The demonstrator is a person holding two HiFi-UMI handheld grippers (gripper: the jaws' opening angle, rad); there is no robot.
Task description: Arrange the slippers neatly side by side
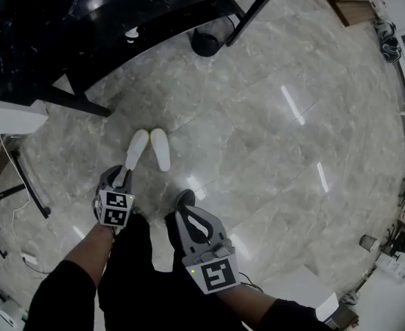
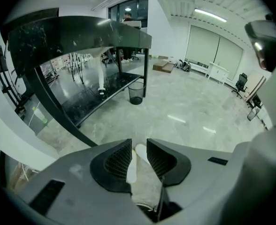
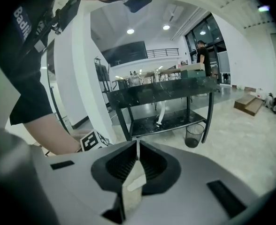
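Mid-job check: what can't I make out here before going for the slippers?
- Head view: the left gripper covers the near end of the left white slipper; contact cannot be told.
- Left gripper view: its open jaws mask most of that slipper and the right white slipper.
- Right gripper view: the shut right gripper covers the floor ahead; no slipper identifiable.
- Head view: toe ends too small to tell.

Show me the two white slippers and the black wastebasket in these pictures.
Slipper at picture left (image 1: pixel 137 149): head view, middle of its top.
Slipper at picture right (image 1: pixel 161 149): head view, middle of its top.
Wastebasket (image 2: pixel 135 93): left gripper view, its side wall.
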